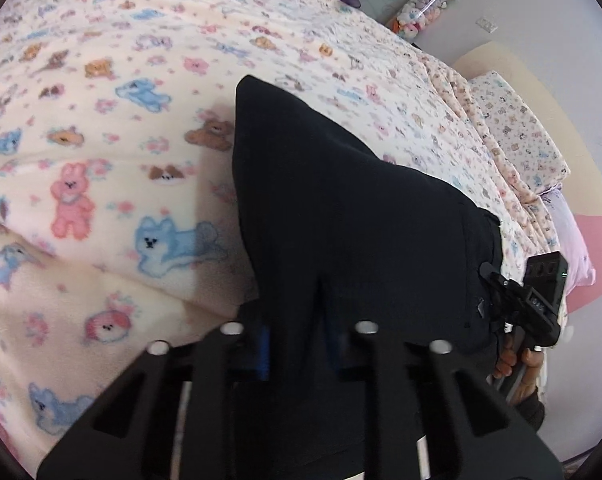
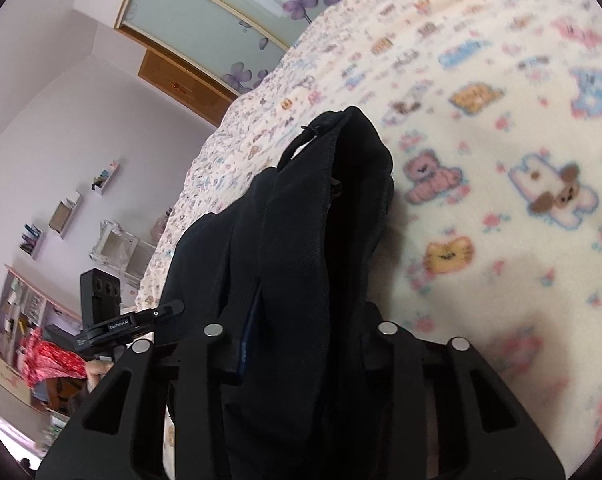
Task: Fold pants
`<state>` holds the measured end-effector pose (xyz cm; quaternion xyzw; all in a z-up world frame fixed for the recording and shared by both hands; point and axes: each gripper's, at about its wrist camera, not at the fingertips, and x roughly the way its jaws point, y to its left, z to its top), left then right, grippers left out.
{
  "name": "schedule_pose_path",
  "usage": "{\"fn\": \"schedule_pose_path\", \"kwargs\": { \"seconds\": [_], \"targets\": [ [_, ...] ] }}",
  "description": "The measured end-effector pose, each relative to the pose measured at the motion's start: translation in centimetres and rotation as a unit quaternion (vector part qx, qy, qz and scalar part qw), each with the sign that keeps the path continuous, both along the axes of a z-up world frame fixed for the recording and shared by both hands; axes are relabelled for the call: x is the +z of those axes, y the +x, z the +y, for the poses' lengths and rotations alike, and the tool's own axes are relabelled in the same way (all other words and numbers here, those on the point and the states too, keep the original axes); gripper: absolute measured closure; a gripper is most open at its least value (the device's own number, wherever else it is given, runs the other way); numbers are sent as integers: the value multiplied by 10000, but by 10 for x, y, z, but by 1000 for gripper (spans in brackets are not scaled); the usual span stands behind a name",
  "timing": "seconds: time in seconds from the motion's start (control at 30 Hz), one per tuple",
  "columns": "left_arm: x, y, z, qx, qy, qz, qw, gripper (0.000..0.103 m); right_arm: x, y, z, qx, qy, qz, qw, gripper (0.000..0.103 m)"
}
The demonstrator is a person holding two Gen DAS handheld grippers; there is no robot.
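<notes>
Black pants (image 1: 341,208) hang between both grippers above the bed. My left gripper (image 1: 297,344) is shut on a bunch of the black cloth, which drapes over its fingers and stretches right to the other gripper (image 1: 529,300). In the right wrist view the pants (image 2: 301,248) run up from my right gripper (image 2: 301,340), which is shut on the cloth; the waistband end (image 2: 341,128) hangs ahead, off the blanket. The left gripper (image 2: 113,320) shows at the left of that view.
The bed carries a cream fleece blanket (image 1: 101,160) printed with cartoon animals. A pillow (image 1: 517,128) lies at the head. Wardrobe doors with purple flowers (image 2: 237,20) and wall shelves (image 2: 65,216) stand beyond the bed.
</notes>
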<state>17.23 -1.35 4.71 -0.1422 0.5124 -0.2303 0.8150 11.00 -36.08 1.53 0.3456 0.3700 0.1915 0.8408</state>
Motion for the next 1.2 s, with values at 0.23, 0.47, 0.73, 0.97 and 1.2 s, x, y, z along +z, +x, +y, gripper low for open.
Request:
{"fn": "schedule_pose_path", "kwargs": {
  "seconds": [0.23,0.47,0.73,0.97,1.2],
  "targets": [
    [23,-20,-24,-37,771,-785,9939,94,40,-13,29,-30,-846,-674,9941,74],
    [60,-21,-33,-44,679,-1190,9906,94,59,0,32,-20,-690,-926,9933,75],
    [85,-2,-47,111,871,-1786,9800,94,79,33,26,-167,-598,-1143,9915,76],
    [65,38,-67,257,1215,-1848,9749,94,61,70,17,-434,-875,-959,9906,76],
    [14,62,-53,506,1190,-1494,9803,87,3,75,-8,-880,-362,-410,9946,74]
  ]
}}
